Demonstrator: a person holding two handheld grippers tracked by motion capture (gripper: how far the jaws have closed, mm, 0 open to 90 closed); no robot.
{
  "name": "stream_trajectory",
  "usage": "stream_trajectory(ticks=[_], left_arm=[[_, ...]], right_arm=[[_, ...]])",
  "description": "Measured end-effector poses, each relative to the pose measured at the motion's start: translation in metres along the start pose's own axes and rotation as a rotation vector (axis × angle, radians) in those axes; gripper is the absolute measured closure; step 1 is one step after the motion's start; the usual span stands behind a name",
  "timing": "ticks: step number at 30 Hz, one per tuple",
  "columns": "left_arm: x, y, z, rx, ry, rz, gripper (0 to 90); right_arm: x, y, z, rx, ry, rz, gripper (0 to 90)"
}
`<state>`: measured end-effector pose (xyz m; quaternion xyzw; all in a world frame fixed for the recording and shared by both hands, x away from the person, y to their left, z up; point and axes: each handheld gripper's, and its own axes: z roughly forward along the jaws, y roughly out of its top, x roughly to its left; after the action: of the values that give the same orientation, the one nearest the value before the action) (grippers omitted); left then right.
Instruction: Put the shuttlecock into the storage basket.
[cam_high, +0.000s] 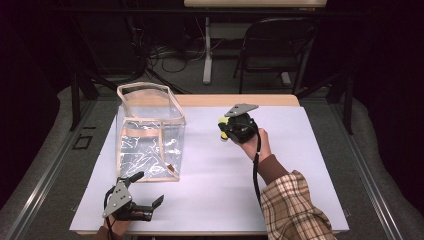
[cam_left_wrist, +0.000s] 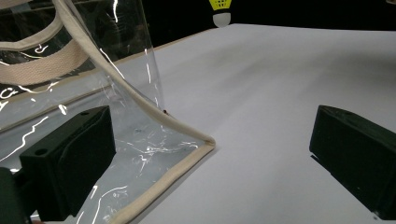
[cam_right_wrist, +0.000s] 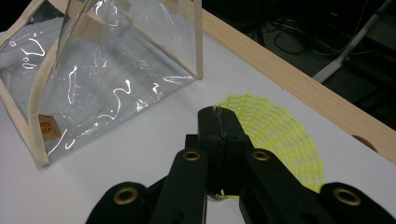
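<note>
Pinching yellow shuttlecock (cam_right_wrist: 280, 135) (by its skirt), right hand-held gripper (cam_right_wrist: 219, 123), jaws closed

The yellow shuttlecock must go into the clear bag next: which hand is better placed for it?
The right. Its gripper is shut on the yellow shuttlecock, raised beside the clear bag. The left gripper rests open at the bag's near corner, better suited to steady it.

We see the clear bag (cam_high: 150, 135) standing as the 1 obstacle on the desk (cam_high: 300, 150), at its left; its near corner lies between the left hand-held gripper (cam_high: 145, 192) jaws. Right of the bag, open white surface gives us free passage
</note>
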<state>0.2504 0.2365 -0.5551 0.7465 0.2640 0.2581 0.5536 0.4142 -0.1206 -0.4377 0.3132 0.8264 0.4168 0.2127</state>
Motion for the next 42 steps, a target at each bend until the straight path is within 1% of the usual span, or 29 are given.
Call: stream_trajectory(ticks=[10,26,29,42], left_arm=[[0.000,0.000,0.000,-0.002,-0.001,-0.002,0.2],[0.000,0.000,0.000,0.001,-0.001,-0.001,0.2],[0.000,0.000,0.000,-0.001,0.000,-0.001,0.2],[0.000,0.000,0.000,-0.002,0.000,-0.004,0.2]], right_arm=[[-0.001,0.009,0.008,0.005,0.004,-0.002,90.0],[-0.004,0.023,0.016,-0.002,0.002,-0.006,90.0],[-0.003,0.026,0.017,-0.004,0.004,-0.003,90.0],[0.001,0.042,0.024,-0.015,0.007,-0.022,90.0]])
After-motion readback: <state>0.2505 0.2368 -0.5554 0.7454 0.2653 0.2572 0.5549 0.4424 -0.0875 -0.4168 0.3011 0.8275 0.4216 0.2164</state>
